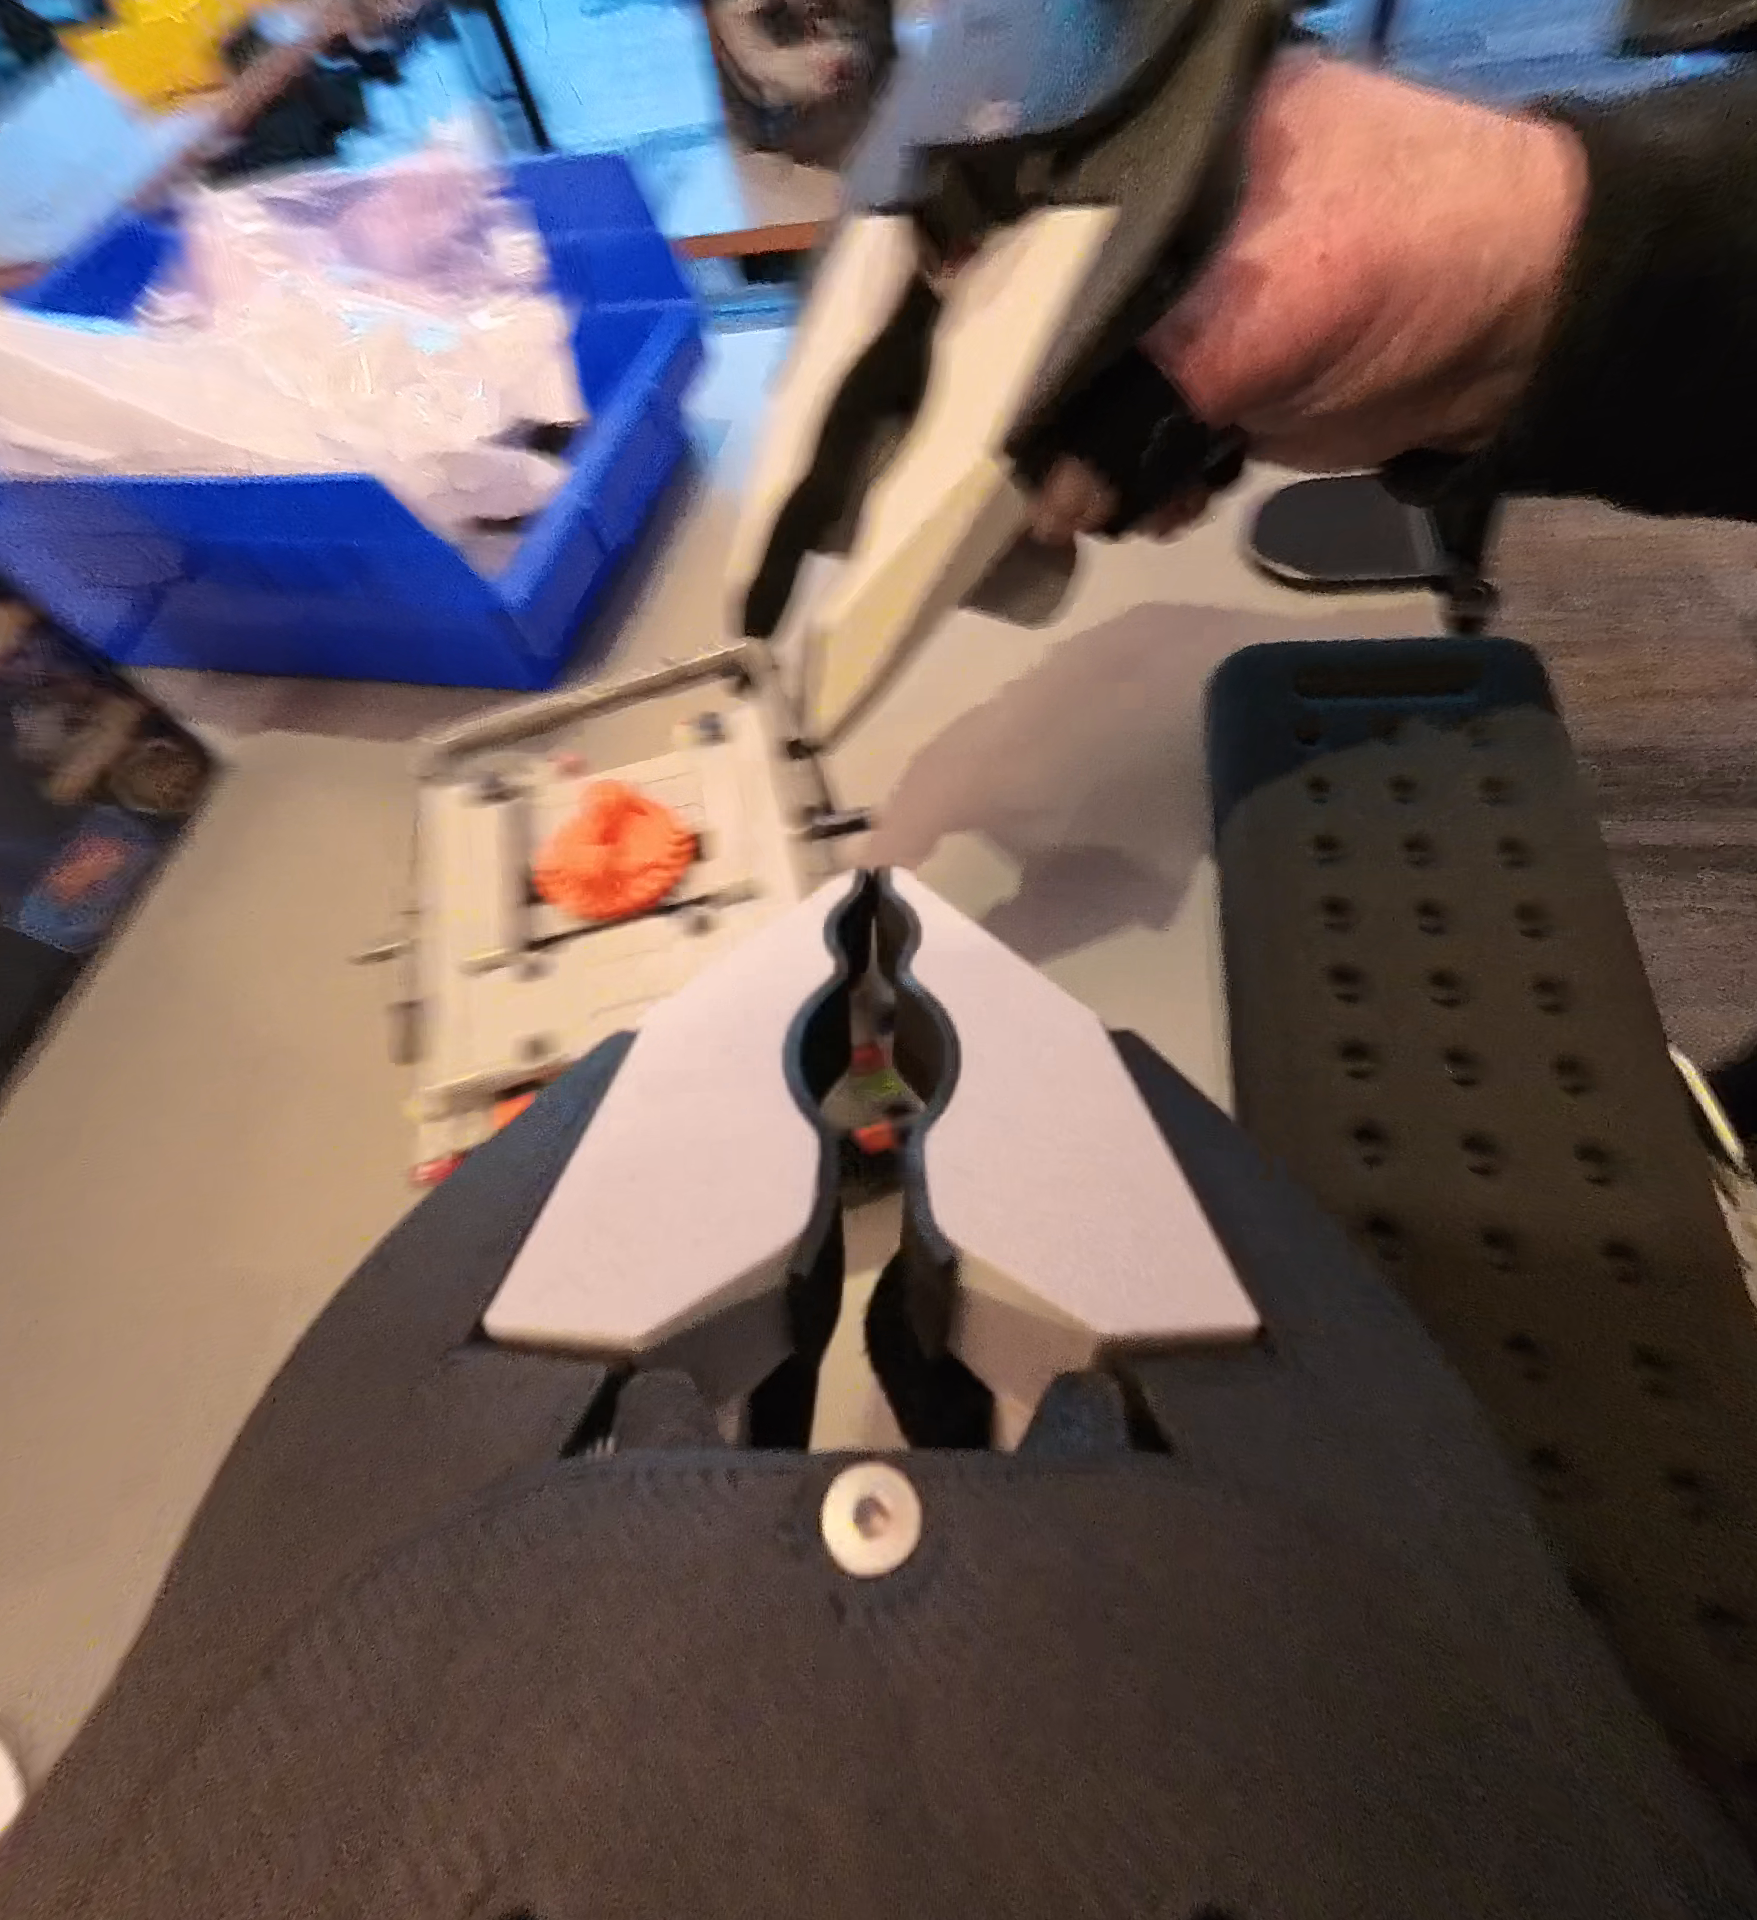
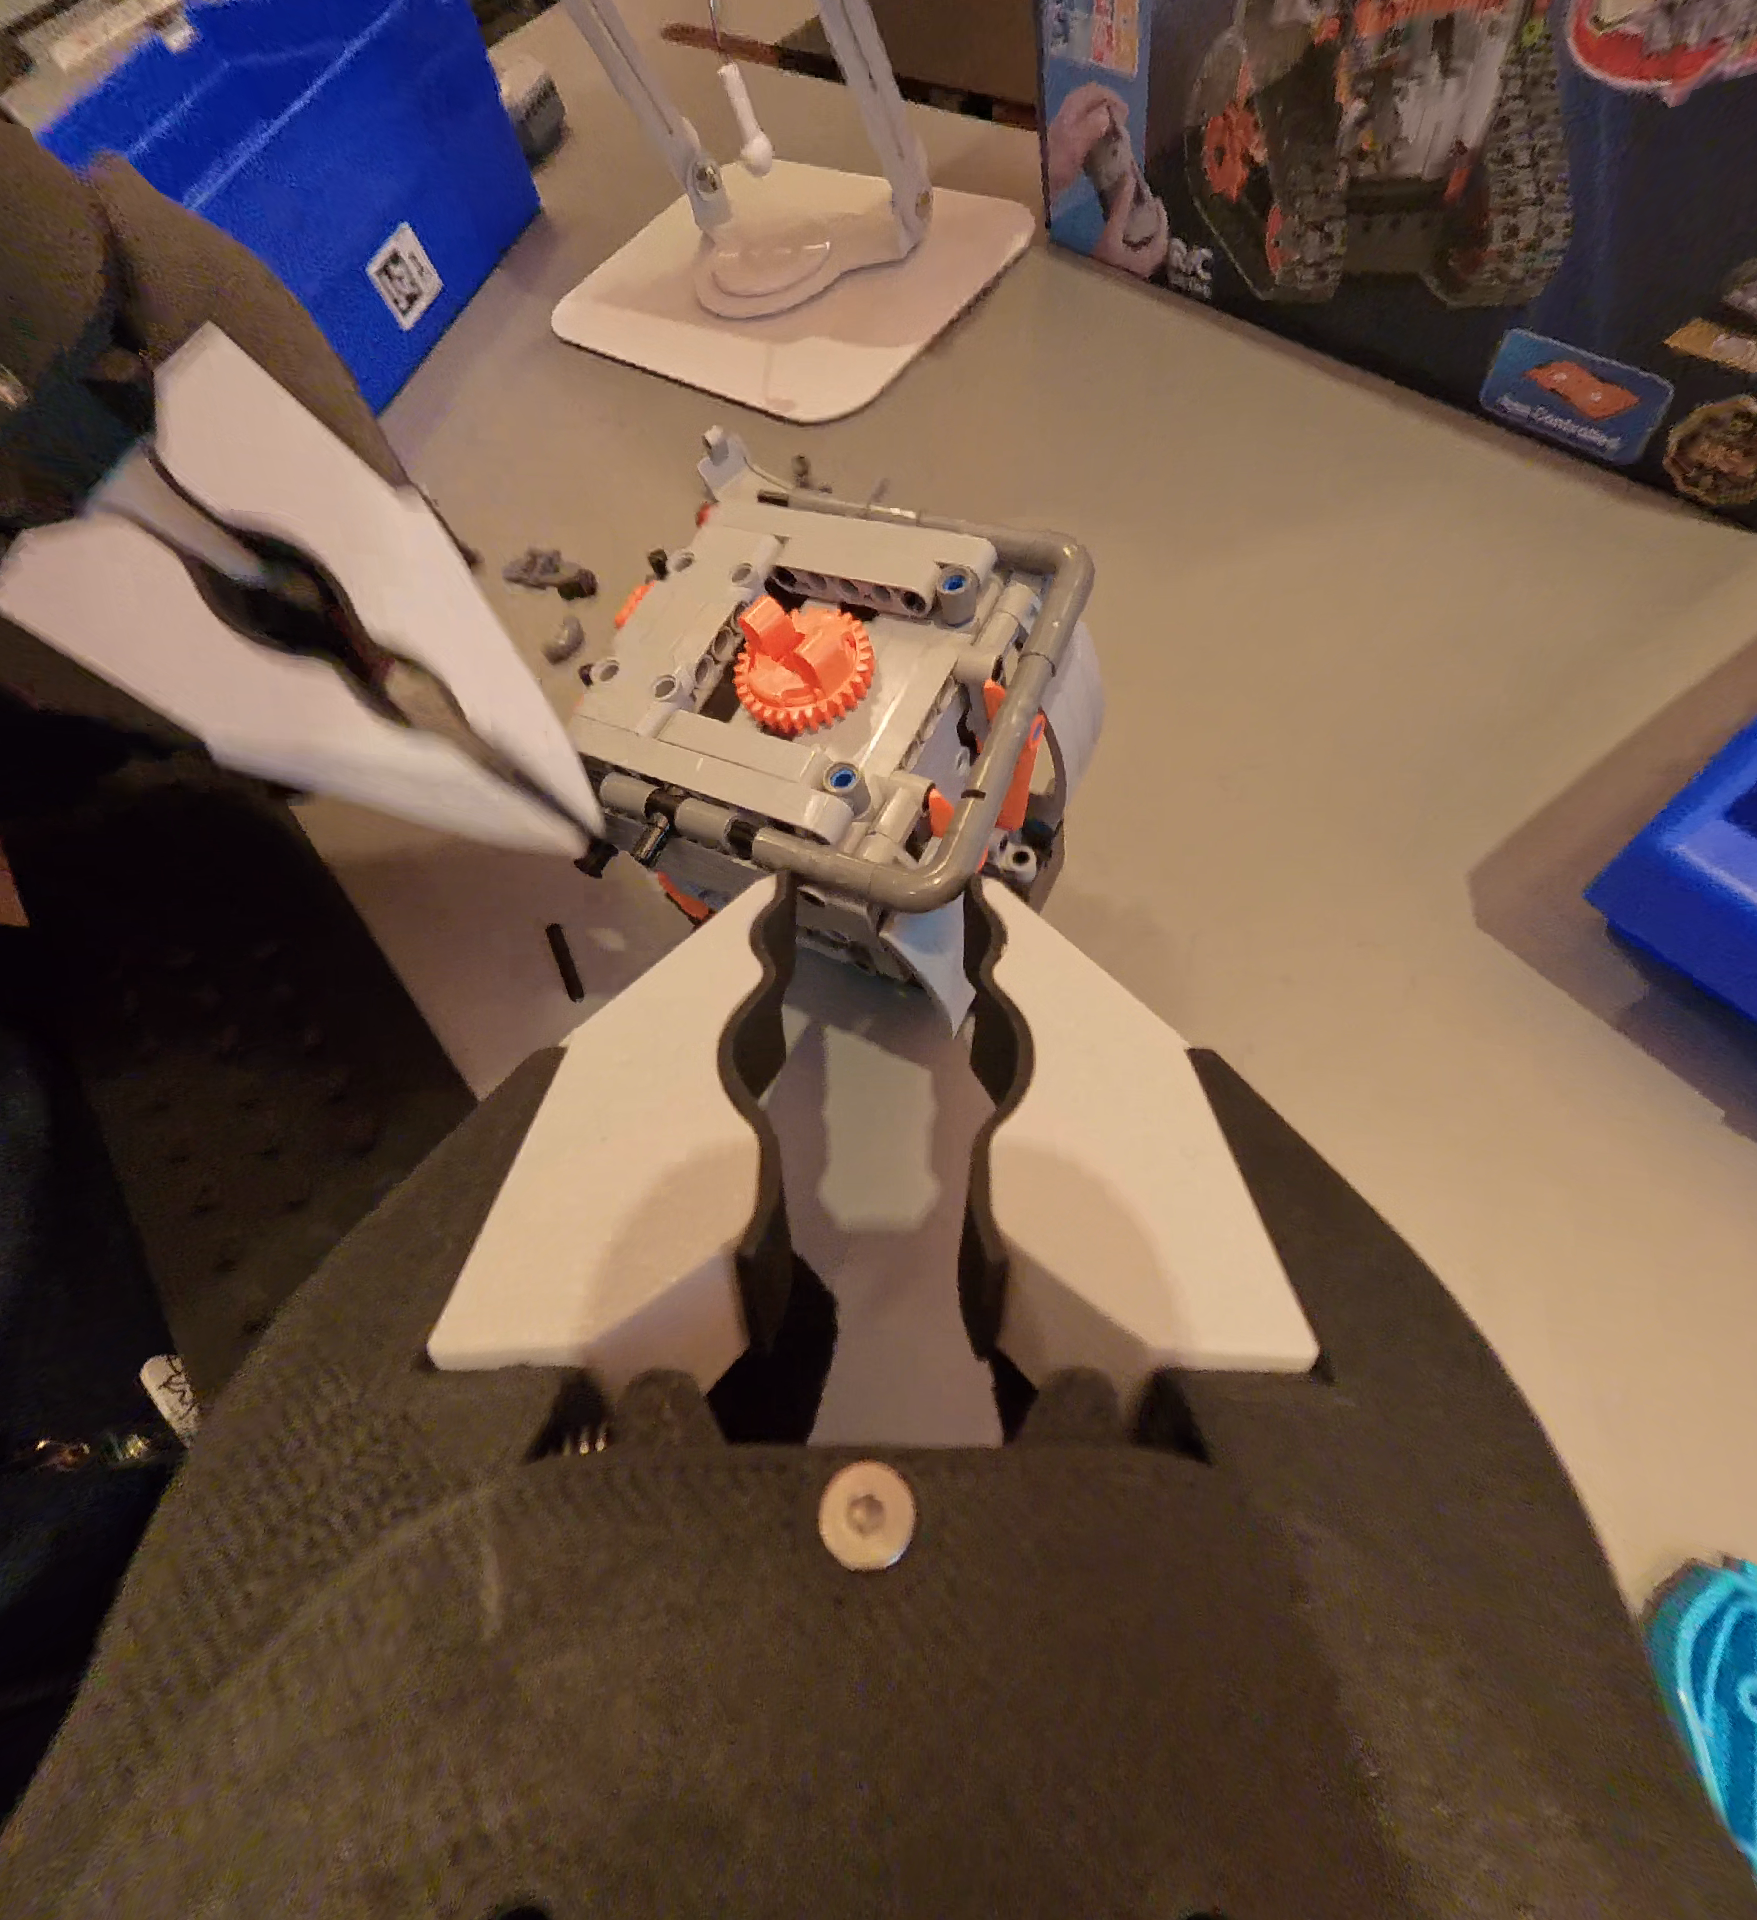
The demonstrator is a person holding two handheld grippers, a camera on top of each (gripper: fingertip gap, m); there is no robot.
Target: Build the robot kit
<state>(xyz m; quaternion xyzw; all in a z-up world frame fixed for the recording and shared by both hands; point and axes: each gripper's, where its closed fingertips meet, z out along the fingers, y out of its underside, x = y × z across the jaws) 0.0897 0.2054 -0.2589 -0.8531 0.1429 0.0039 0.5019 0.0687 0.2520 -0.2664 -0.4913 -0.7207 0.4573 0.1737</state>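
A grey brick-built model (image 2: 708, 743) with an orange gear (image 2: 801, 665) on top stands on the grey table (image 2: 1269, 727). My right gripper (image 2: 879, 914) is shut on the model's near corner, just under its bent grey tube (image 2: 1019, 790). Both pads touch the model's sides. My left gripper (image 1: 872, 883) is shut. In the right wrist view its tips (image 2: 583, 826) sit at the model's left edge, with a small black pin (image 2: 594, 857) sticking out of them. The left wrist view is blurred. It shows the model (image 1: 458, 862), the gear (image 1: 609, 852) and the right gripper (image 1: 801, 675) in a person's hand.
Loose small parts (image 2: 552, 571) and a black pin (image 2: 564, 961) lie left of the model. A white stand base (image 2: 801, 291) and a toy box (image 2: 1425, 208) are behind it. Blue bins (image 2: 334, 135) (image 2: 1736, 883) flank it. A dark perforated chair back (image 1: 1425, 987) is close by. There is about 6 cm between the tips of the two grippers. About 12 cm separates my left fingertips from the black pin (image 2: 564, 961).
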